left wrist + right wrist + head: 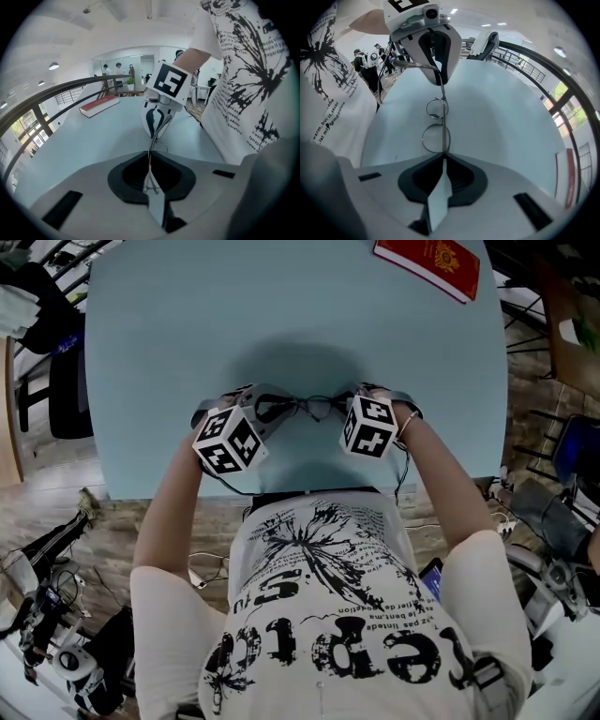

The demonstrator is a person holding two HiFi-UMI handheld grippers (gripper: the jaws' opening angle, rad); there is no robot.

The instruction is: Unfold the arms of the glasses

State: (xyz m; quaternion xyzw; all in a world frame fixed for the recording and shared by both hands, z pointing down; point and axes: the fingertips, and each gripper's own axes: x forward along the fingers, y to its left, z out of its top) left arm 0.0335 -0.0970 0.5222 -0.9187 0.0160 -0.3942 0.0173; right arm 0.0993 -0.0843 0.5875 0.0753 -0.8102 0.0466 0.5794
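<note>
Seen from above, a person in a white T-shirt with black print [323, 606] stands at the near edge of a pale blue table [169, 324], a two-jaw gripper in each hand. The left gripper [150, 159] is clenched, its jaws pinched together on a thin wire end of a pair of glasses [436, 125]. The right gripper [442, 158] is likewise clamped on the opposite end of the frame. The glasses are thin metal with two round lenses. They are stretched between the two sets of jaws, just beyond the middle of the table's near edge, with the marker cubes on either side. Further back the tabletop is bare. A red book [428, 265] lies at the table's far right corner.
</note>
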